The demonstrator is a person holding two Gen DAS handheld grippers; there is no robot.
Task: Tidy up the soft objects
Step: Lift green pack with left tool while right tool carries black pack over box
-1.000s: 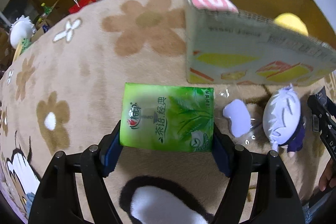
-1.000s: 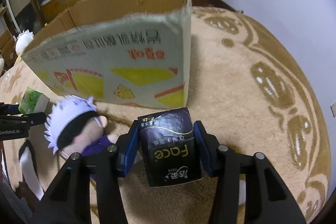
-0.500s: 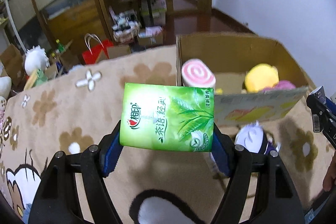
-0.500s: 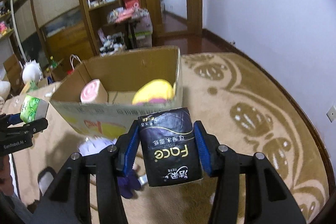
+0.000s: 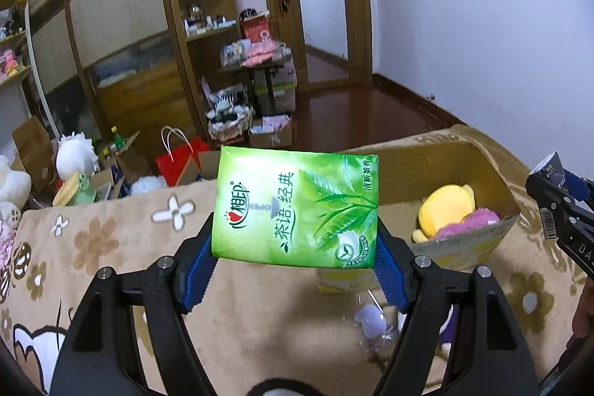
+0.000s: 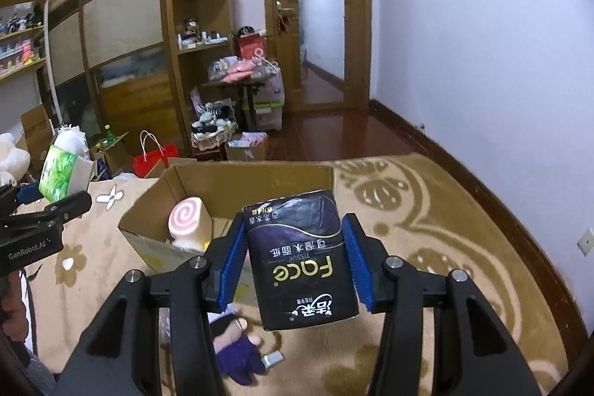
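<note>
My left gripper (image 5: 295,240) is shut on a green tissue pack (image 5: 297,210) and holds it high above the carpet, in front of the open cardboard box (image 5: 482,166). My right gripper (image 6: 295,258) is shut on a black tissue pack (image 6: 300,258) and holds it above the box's near wall (image 6: 148,244). The box holds a pink swirl roll plush (image 6: 185,219), a yellow plush (image 5: 445,206) and a pink plush (image 5: 467,223). A white-haired doll in purple (image 6: 237,347) lies on the carpet under the right gripper. The left gripper with its green pack (image 6: 61,175) shows at the left of the right wrist view.
The flowered beige carpet (image 5: 111,266) spreads under both grippers. Beyond its far edge stand a red bag (image 5: 178,162), small boxes, plush toys (image 5: 74,154), wooden shelves (image 5: 193,25) and a door (image 5: 319,6). A small white item (image 5: 367,320) lies near the doll.
Both grippers have risen well above the carpet with their packs still held. The box, seen from the side before, now shows its inside from above.
</note>
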